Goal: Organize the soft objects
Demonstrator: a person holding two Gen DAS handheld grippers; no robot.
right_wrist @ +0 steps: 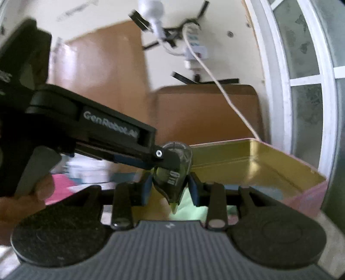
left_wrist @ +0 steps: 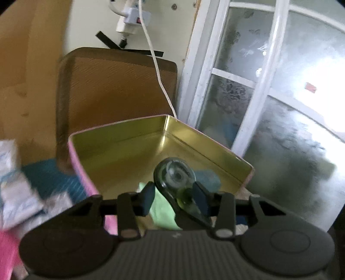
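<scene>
A dark translucent correction-tape dispenser (left_wrist: pixel 175 176) sits between the fingers of my left gripper (left_wrist: pixel 174 197), held above an open pink tin with a gold inside (left_wrist: pixel 129 146). In the right wrist view the left gripper (right_wrist: pixel 170 159) reaches in from the left, clamped on the dispenser (right_wrist: pixel 172 178). The dispenser's lower part hangs between the fingers of my right gripper (right_wrist: pixel 170 189), with small gaps on both sides. A light green soft item (left_wrist: pixel 161 213) and a teal one (left_wrist: pixel 208 178) lie inside the tin.
A brown padded board (left_wrist: pixel 116 86) leans on the wall behind the tin. A white cable (left_wrist: pixel 158 73) hangs from a power strip (left_wrist: pixel 133 19). A white window frame (left_wrist: pixel 258 86) stands at right. White packets (left_wrist: pixel 15 189) and a pink thing (left_wrist: pixel 6 247) lie at left.
</scene>
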